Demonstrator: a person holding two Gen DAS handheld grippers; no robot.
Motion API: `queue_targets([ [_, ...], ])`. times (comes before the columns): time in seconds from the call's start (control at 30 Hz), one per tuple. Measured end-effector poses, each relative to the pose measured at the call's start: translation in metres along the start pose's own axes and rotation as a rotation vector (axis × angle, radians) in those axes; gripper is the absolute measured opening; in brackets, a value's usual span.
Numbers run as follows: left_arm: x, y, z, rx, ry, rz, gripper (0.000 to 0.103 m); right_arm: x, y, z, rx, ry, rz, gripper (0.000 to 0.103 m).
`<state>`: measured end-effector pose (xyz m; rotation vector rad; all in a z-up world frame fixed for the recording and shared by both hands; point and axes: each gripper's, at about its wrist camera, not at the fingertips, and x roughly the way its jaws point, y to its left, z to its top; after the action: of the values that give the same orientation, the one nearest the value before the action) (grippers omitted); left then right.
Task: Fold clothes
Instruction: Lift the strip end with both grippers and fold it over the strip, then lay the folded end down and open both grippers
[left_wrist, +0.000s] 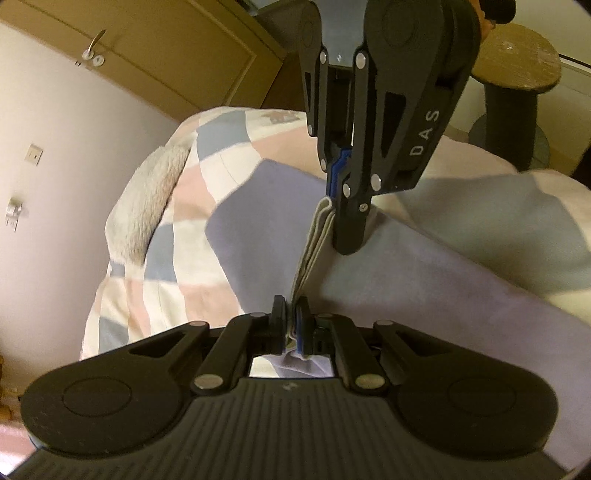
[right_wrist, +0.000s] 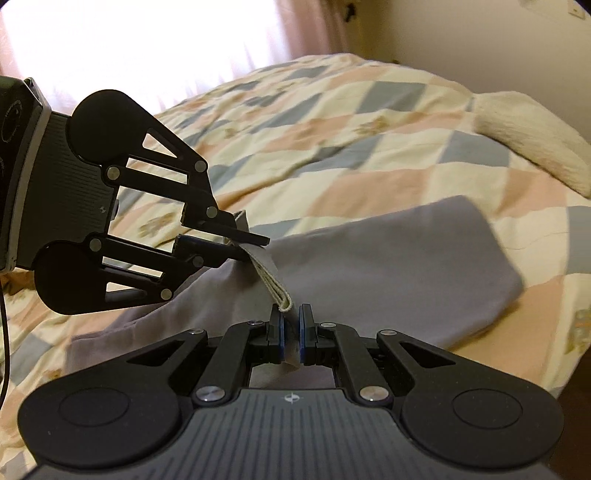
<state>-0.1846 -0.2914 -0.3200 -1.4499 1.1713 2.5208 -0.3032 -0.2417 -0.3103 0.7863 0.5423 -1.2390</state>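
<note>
A grey-lilac garment (left_wrist: 388, 269) lies on the bed, its far part flat and partly folded (right_wrist: 406, 258). Its pale layered hem edge (left_wrist: 314, 243) is stretched taut between my two grippers. My left gripper (left_wrist: 291, 317) is shut on one end of that hem; it also shows in the right wrist view (right_wrist: 245, 242), gripping the edge from the left. My right gripper (right_wrist: 291, 325) is shut on the other end of the hem (right_wrist: 275, 286); in the left wrist view it comes down from above (left_wrist: 338, 192).
A checked quilt (right_wrist: 332, 122) in cream, pink and blue covers the bed. A fluffy cream blanket (right_wrist: 532, 136) lies at its edge (left_wrist: 147, 206). A wooden door (left_wrist: 147, 48) and a round cat-tree stand (left_wrist: 517, 74) are beyond the bed. A bright curtained window (right_wrist: 147, 44) is behind.
</note>
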Motion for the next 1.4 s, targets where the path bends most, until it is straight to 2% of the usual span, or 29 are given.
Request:
queue_targets([
  [0.27, 0.066, 0.039, 0.039, -0.001, -0.003, 0.000, 0.005, 0.008, -0.085, 0.014, 0.083, -0.007, -0.021, 0.005],
  [0.57, 0.127, 0.067, 0.065, 0.028, 0.027, -0.013, 0.006, 0.022, -0.151, 0.024, 0.153, -0.013, -0.029, 0.005],
  [0.67, 0.141, 0.072, 0.065, 0.031, 0.050, -0.014, 0.011, 0.030, -0.169, 0.023, 0.198, -0.007, -0.009, 0.005],
  [0.73, 0.146, 0.076, 0.063, 0.008, 0.071, -0.003, 0.017, 0.039, -0.178, 0.021, 0.220, 0.006, 0.006, 0.006],
  [0.83, 0.141, 0.095, 0.056, -0.120, 0.097, 0.036, 0.024, 0.051, -0.187, 0.015, 0.248, 0.031, 0.020, 0.006],
  [0.93, 0.122, 0.112, 0.042, -0.331, 0.116, 0.056, 0.024, 0.055, -0.197, 0.010, 0.301, 0.031, 0.048, 0.007],
  [1.0, 0.110, 0.110, 0.033, -0.468, 0.128, 0.042, 0.024, 0.054, -0.204, 0.009, 0.352, 0.012, 0.080, 0.018],
  [1.07, 0.099, 0.104, 0.025, -0.596, 0.135, 0.028, 0.023, 0.054, -0.210, 0.010, 0.389, -0.008, 0.095, 0.020],
  [1.1, 0.095, 0.098, 0.023, -0.650, 0.134, 0.022, 0.023, 0.055, -0.212, 0.011, 0.390, -0.010, 0.092, 0.015],
  [1.13, 0.092, 0.091, 0.021, -0.705, 0.134, 0.015, 0.023, 0.056, -0.213, 0.013, 0.382, -0.009, 0.090, 0.007],
  [1.17, 0.090, 0.084, 0.020, -0.753, 0.136, 0.009, 0.023, 0.055, -0.212, 0.014, 0.366, -0.016, 0.083, 0.005],
  [1.27, 0.092, 0.068, 0.021, -0.852, 0.140, 0.007, 0.023, 0.051, -0.209, 0.017, 0.318, -0.042, 0.055, 0.004],
  [1.4, 0.107, 0.064, 0.016, -0.981, 0.169, 0.059, 0.018, 0.047, -0.206, 0.011, 0.298, -0.066, 0.015, 0.003],
])
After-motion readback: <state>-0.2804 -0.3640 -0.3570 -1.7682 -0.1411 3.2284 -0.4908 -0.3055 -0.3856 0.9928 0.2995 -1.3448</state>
